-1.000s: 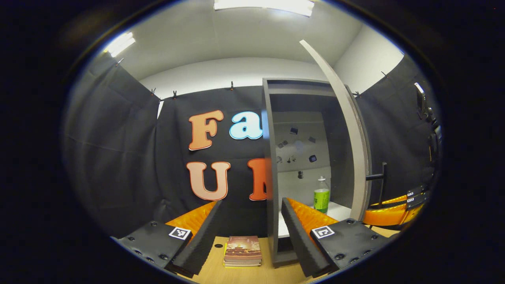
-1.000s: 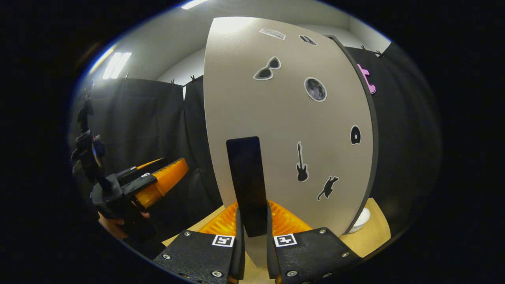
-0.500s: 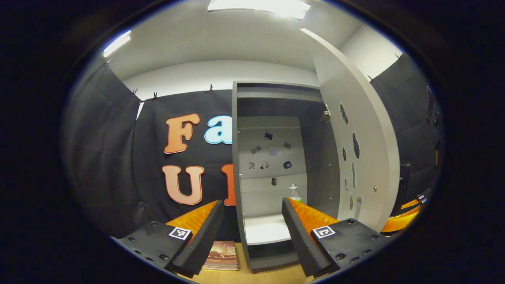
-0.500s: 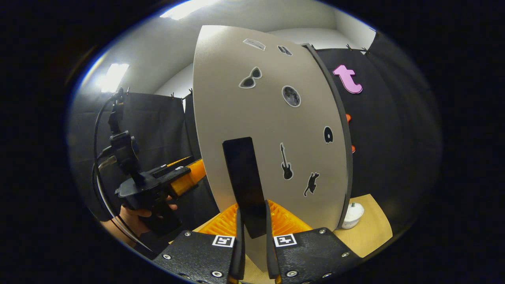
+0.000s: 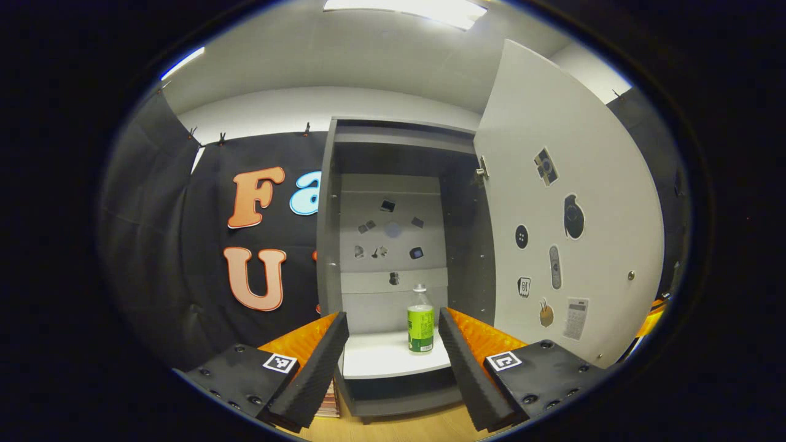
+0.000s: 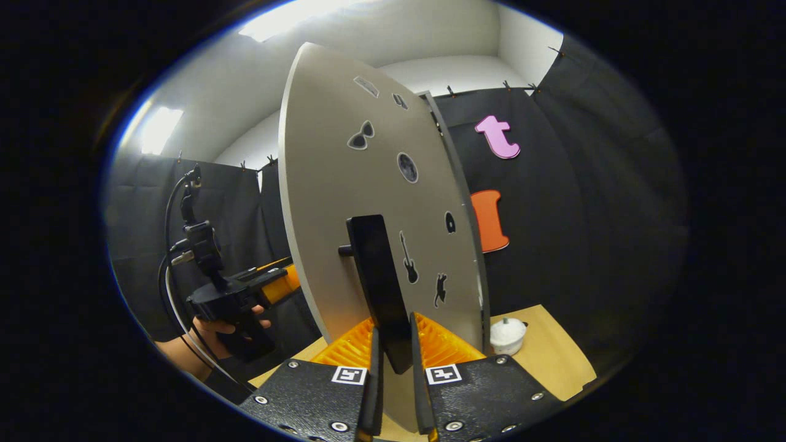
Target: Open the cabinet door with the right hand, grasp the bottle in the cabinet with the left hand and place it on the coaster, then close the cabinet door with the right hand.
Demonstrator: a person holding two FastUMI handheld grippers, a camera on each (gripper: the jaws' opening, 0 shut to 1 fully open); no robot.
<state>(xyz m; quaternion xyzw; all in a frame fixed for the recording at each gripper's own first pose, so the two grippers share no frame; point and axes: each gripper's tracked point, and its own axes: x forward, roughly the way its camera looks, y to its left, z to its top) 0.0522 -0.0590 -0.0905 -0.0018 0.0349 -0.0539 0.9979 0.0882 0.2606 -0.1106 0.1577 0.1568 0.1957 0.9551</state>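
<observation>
In the left gripper view the grey cabinet (image 5: 328, 245) stands open, its door (image 5: 571, 184) swung out to the right. A clear bottle with a green label (image 5: 420, 322) stands upright on the white shelf (image 5: 381, 359) inside. My left gripper (image 5: 393, 344) is open and points at the bottle from a short distance, with the bottle showing between the fingers. In the right gripper view my right gripper (image 6: 393, 362) is shut on the door's black handle (image 6: 381, 288). The door's outer face (image 6: 344, 202) carries stickers. The left gripper (image 6: 245, 294) shows at the left, held by a hand.
A stack of books (image 5: 328, 402) lies on the wooden table (image 5: 393, 426) left of the cabinet base. A small white round container (image 6: 508, 334) sits on the table (image 6: 552, 356) past the door's hinged edge. Black cloth walls close in all sides.
The door has swung further open with my right gripper on its handle. My left gripper has turned toward the cabinet's inside, so the bottle now sits between its fingers in view.
</observation>
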